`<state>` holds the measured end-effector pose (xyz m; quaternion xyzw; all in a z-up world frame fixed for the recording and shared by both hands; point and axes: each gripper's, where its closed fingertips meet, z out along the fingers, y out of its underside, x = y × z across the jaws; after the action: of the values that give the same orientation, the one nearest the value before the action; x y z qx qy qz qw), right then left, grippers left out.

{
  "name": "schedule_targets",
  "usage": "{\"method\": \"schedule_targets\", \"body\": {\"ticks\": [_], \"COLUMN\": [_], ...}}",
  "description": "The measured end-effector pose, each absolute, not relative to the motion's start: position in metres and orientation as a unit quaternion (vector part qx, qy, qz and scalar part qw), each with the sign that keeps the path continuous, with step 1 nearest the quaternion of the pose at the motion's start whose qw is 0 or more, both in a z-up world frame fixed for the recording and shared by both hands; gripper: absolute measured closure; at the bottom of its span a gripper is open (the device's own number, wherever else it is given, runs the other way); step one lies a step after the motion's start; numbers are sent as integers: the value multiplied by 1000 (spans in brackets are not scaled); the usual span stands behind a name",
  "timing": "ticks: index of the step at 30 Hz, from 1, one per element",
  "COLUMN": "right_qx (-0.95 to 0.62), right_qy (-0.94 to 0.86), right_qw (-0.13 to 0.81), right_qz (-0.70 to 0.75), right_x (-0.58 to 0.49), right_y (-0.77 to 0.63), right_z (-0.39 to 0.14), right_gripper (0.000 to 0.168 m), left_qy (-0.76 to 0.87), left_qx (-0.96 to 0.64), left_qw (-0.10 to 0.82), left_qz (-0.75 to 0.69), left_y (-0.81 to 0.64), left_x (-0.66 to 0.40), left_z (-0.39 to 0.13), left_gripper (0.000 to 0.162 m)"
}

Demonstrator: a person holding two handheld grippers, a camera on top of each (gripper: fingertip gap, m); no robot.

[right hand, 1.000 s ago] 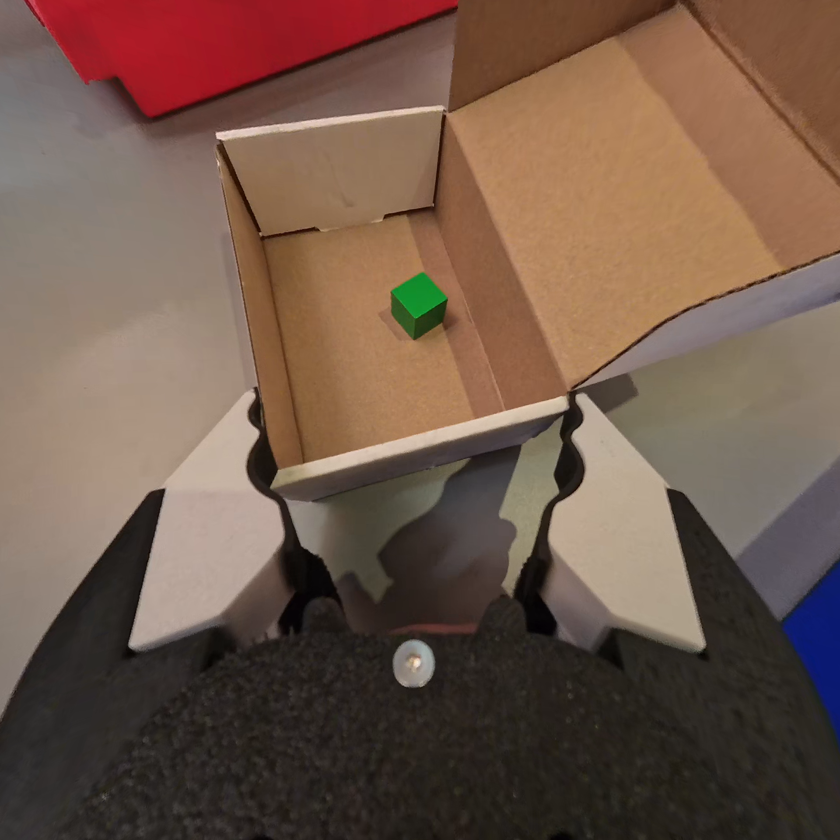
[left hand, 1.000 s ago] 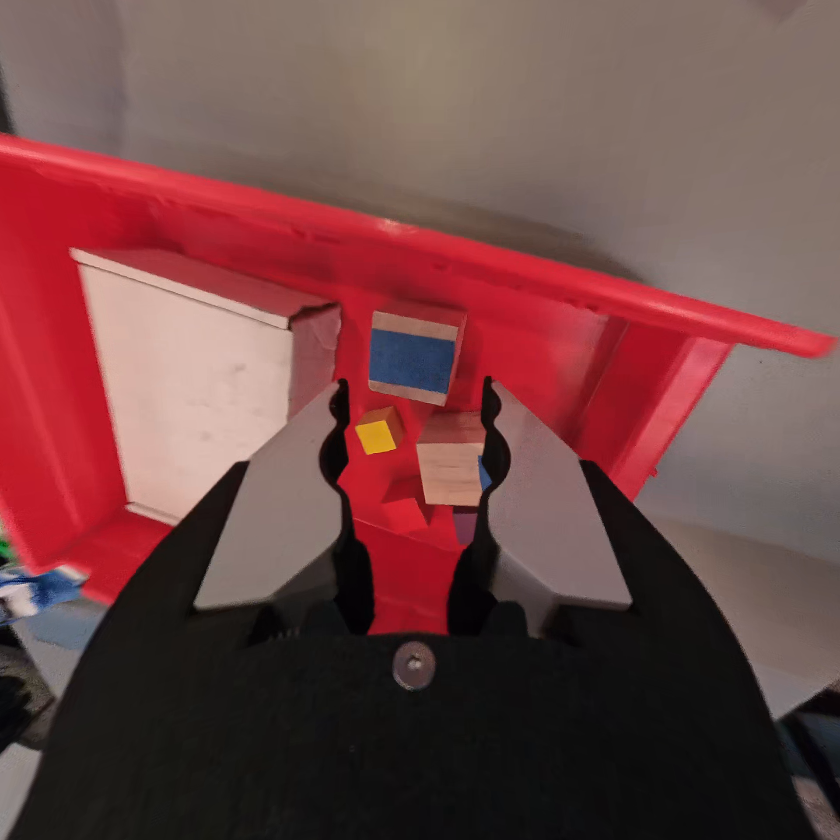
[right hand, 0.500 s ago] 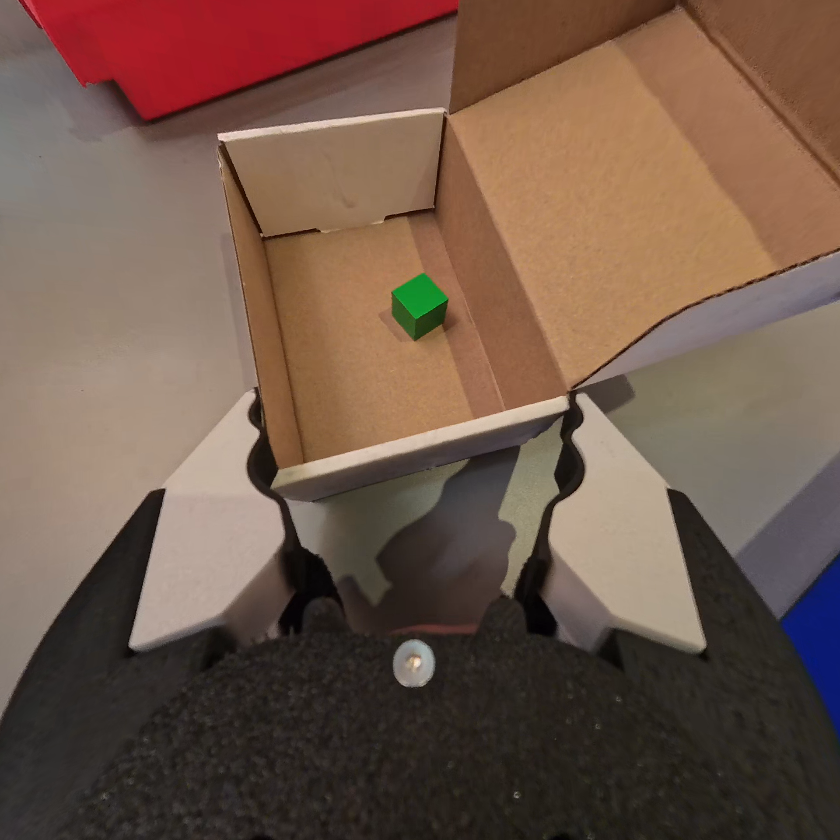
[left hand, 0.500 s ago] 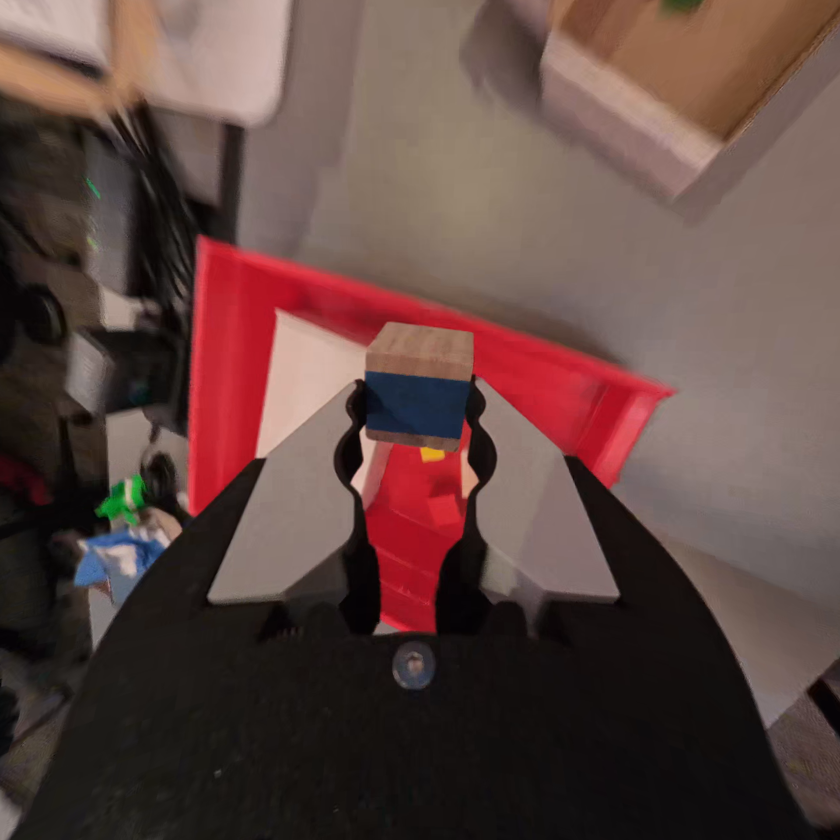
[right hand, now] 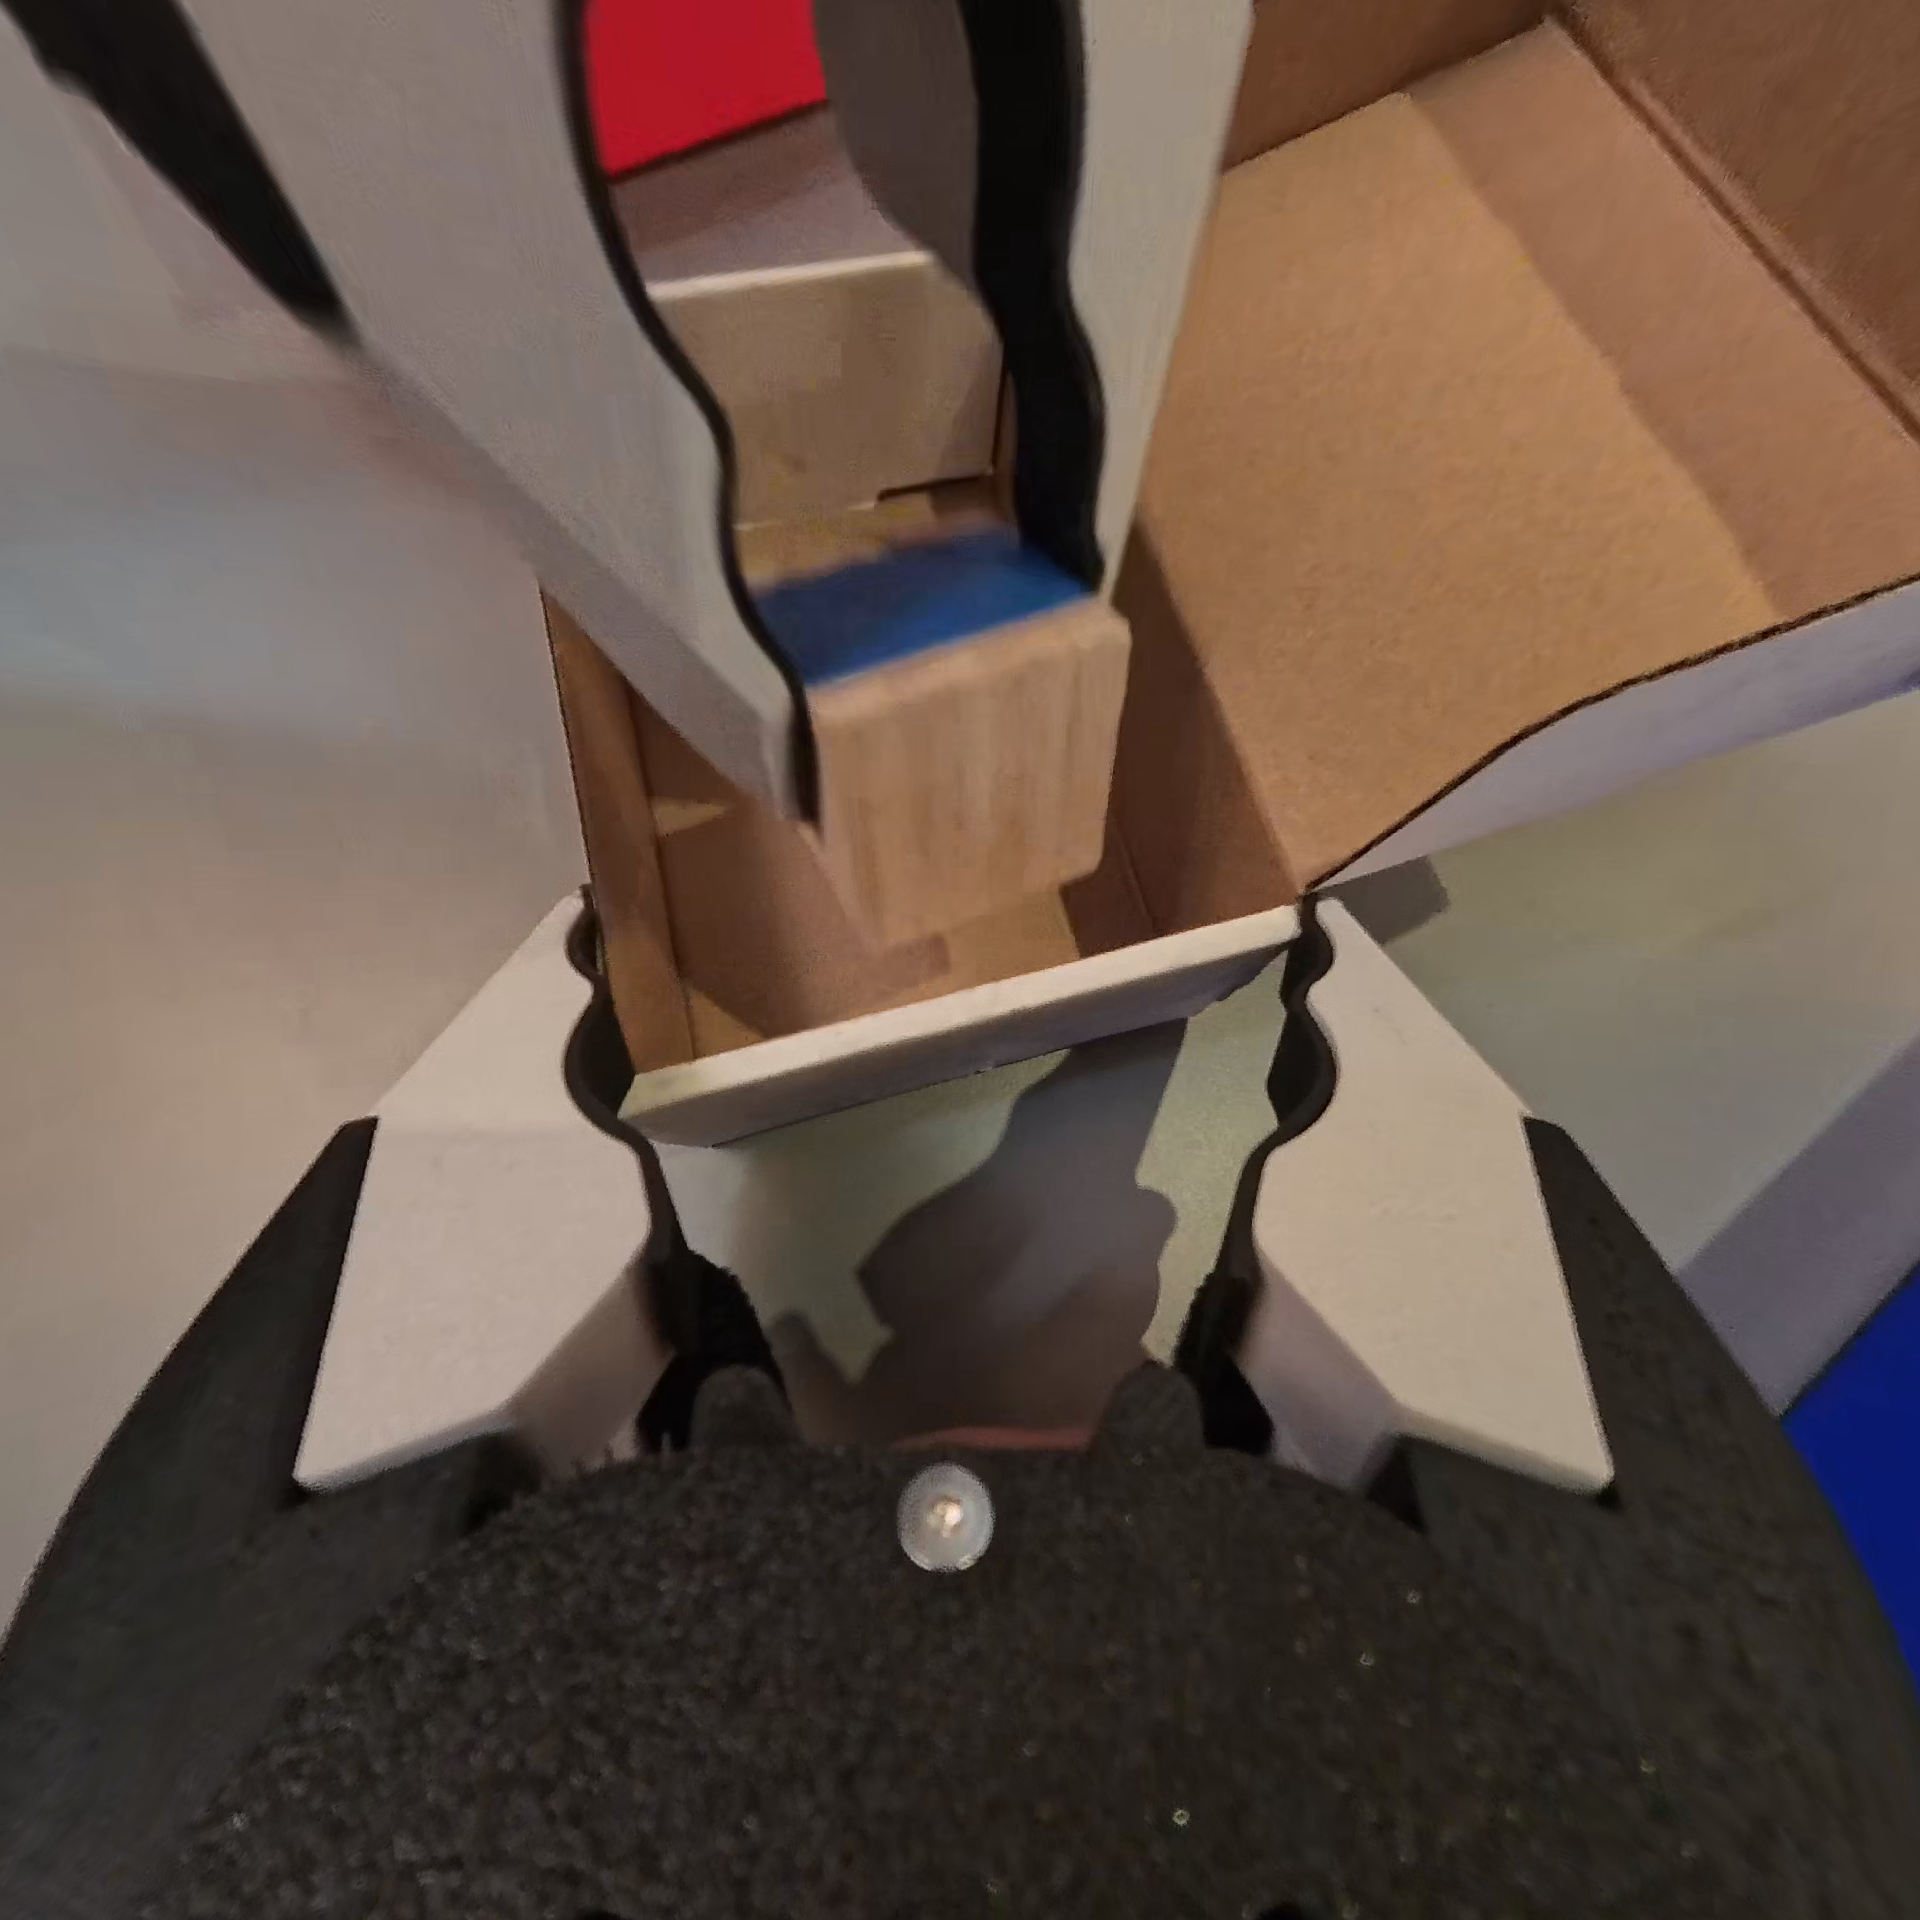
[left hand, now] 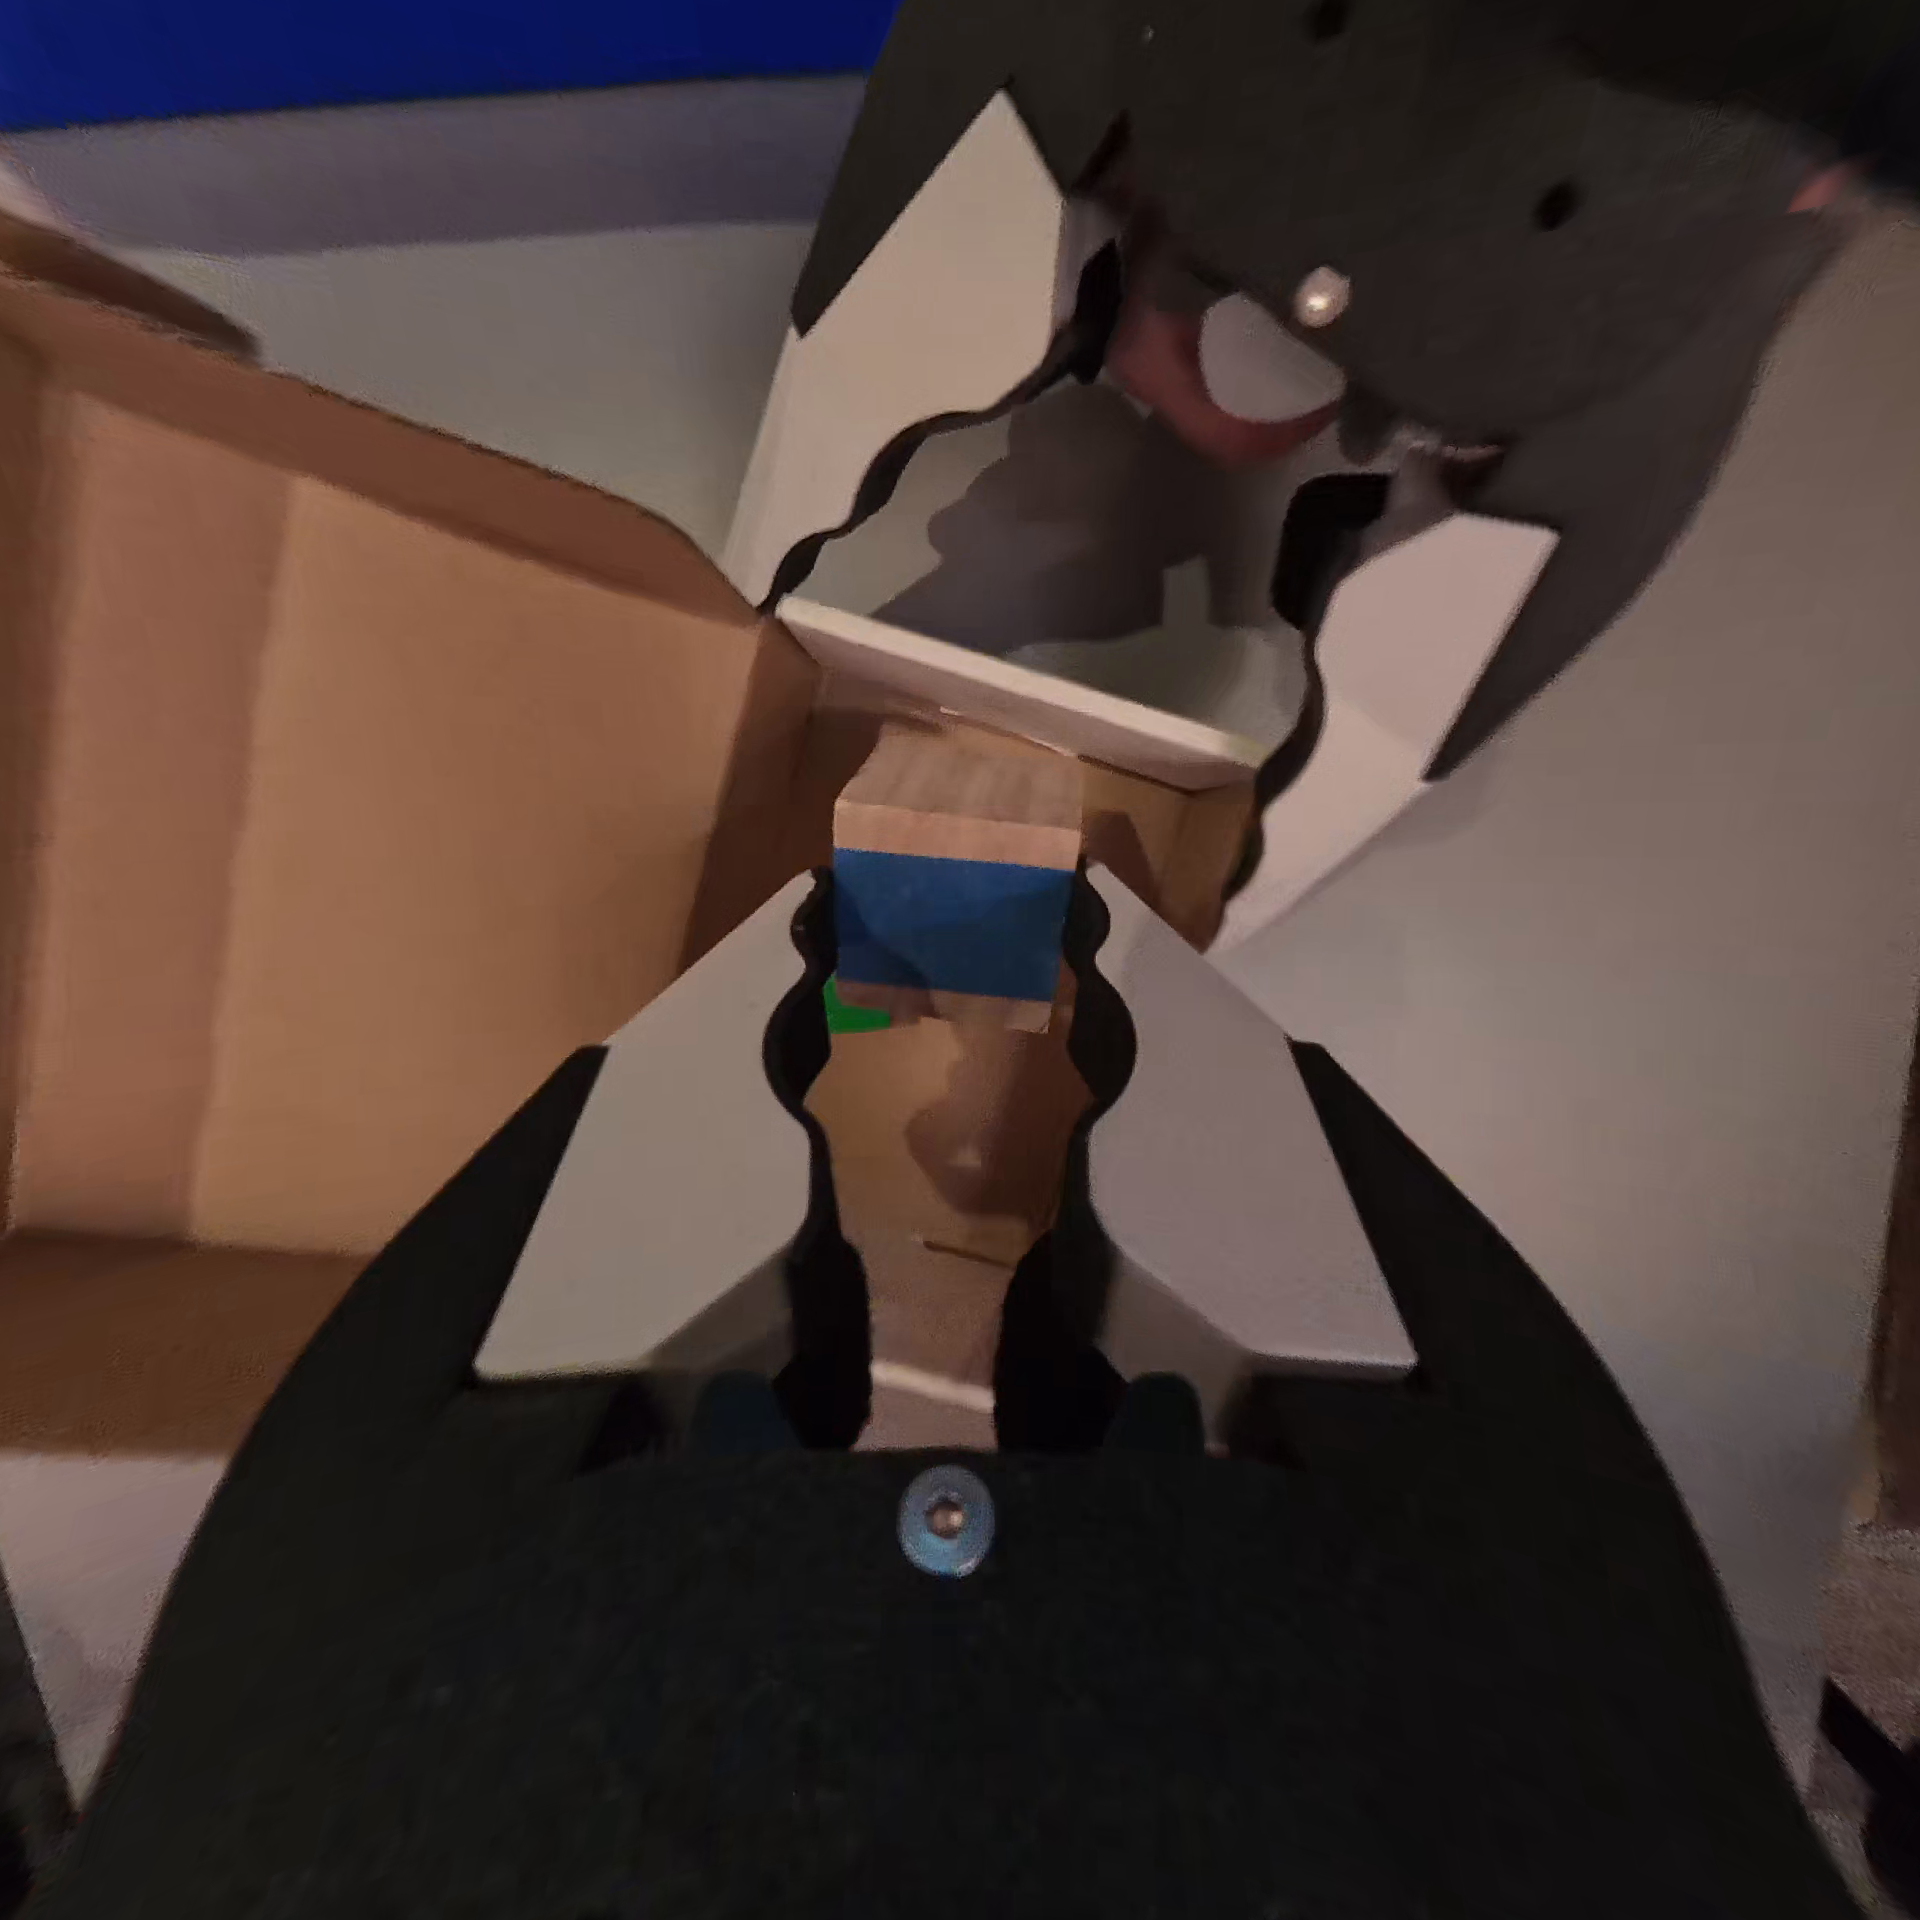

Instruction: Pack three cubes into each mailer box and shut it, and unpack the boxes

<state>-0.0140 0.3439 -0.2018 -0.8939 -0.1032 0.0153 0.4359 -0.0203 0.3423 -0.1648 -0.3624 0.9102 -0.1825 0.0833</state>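
Observation:
My left gripper [left hand: 948, 883] is shut on a wooden cube with a blue face [left hand: 951, 925] and holds it inside the open mailer box [left hand: 997, 686]. A small green cube [left hand: 854, 1013] lies on the box floor just below it. In the right wrist view the left gripper [right hand: 951, 696] comes down from the top with the cube [right hand: 966, 790] between its fingers. My right gripper [right hand: 948, 925] is open, its fingertips at the two corners of the box's near wall [right hand: 935, 1049]. It also shows in the left wrist view [left hand: 1013, 743]. The green cube is hidden in the right wrist view.
The box lid [right hand: 1455, 468] stands open to the right of the box. A red bin [right hand: 696, 94] lies beyond the box on the grey table. A blue surface [right hand: 1860, 1382] lies past the table edge at the right. My two grippers' fingertips are within a few centimetres of each other.
My left gripper took the blue-faced cube from the red bin, lifted it and carried it over into the mailer box. The right gripper and the box have not moved.

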Motion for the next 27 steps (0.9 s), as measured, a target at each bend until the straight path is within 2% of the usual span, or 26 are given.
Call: {"method": "schedule_targets", "body": {"ticks": [6, 15, 20, 27], "right_qx": [-893, -891, -891, -891], "right_qy": [-105, -109, -110, -110], "right_qw": [438, 440, 440, 440], "right_qz": [16, 19, 19, 19], "right_x": [-14, -14, -14, -15], "right_y": [344, 344, 344, 344], "right_z": [-202, -201, -202, -202], "right_gripper": [42, 42, 42, 42], "left_qy": [928, 913, 870, 813], "left_qx": [-343, -359, -404, -489], "left_qw": [60, 66, 96, 239], "left_qz": [-129, -181, -268, -205], "left_y": [339, 331, 352, 503], "left_x": [-22, -25, -37, -115], "left_z": [-199, -201, -160, -80], "left_gripper": [121, 120, 120, 119]}}
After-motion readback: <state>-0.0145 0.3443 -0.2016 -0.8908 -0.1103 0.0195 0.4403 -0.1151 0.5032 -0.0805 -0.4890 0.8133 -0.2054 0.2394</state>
